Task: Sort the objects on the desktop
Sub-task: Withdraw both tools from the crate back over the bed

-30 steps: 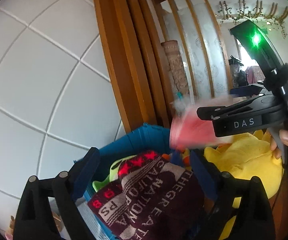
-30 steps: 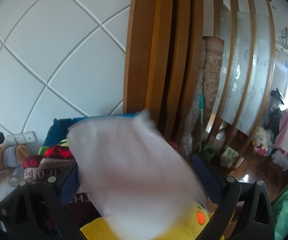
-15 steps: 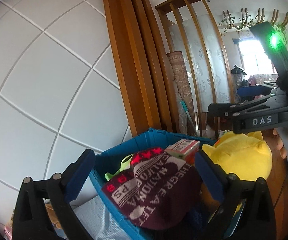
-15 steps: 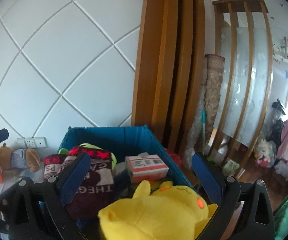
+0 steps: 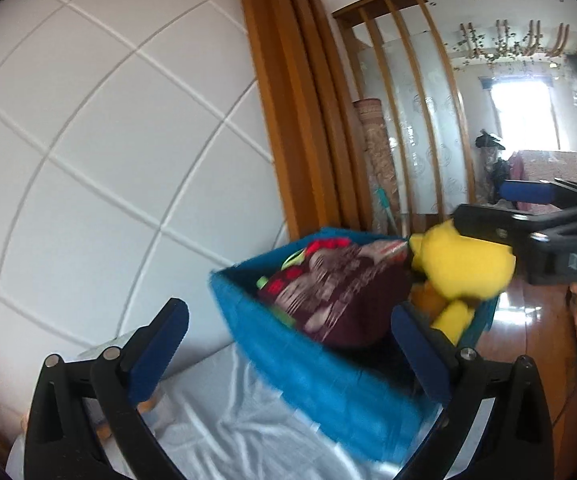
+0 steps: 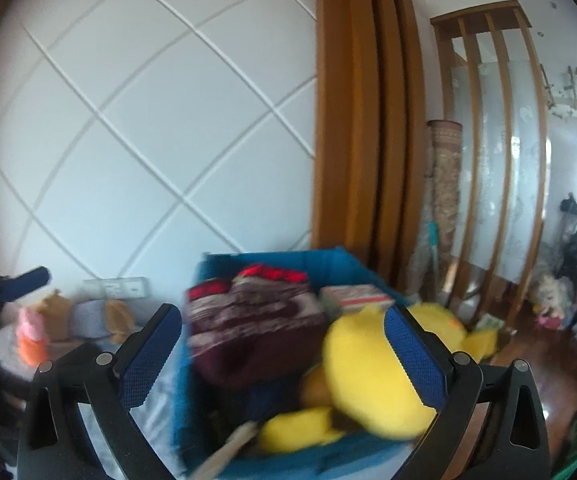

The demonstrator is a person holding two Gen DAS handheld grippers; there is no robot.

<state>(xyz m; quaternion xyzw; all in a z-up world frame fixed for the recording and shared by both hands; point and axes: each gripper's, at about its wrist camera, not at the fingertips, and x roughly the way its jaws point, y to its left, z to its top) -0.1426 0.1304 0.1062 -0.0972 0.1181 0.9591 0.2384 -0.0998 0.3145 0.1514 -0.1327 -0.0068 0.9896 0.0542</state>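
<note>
A blue storage bin [image 5: 308, 364] stands on a white cloth, also in the right wrist view [image 6: 328, 260]. It holds a maroon lettered knit [image 5: 340, 292] [image 6: 256, 332], a yellow plush toy [image 5: 464, 268] [image 6: 368, 376] and a small red-and-white box [image 6: 354, 298]. My left gripper [image 5: 288, 344] is open and empty, in front of the bin's near wall. My right gripper [image 6: 282, 356] is open and empty, just above the bin's contents. The right gripper also shows in the left wrist view [image 5: 544, 216], beside the plush.
A white quilted wall panel [image 5: 108, 160] and a wooden frame [image 5: 288, 120] stand behind the bin. Small plush toys [image 6: 28, 332] and a wall socket [image 6: 114, 286] lie to the left. A wooden floor [image 5: 528, 328] lies to the right.
The red-and-white box left my right gripper and now lies in the bin. Both grippers have drawn back from the bin, and the views are blurred by motion.
</note>
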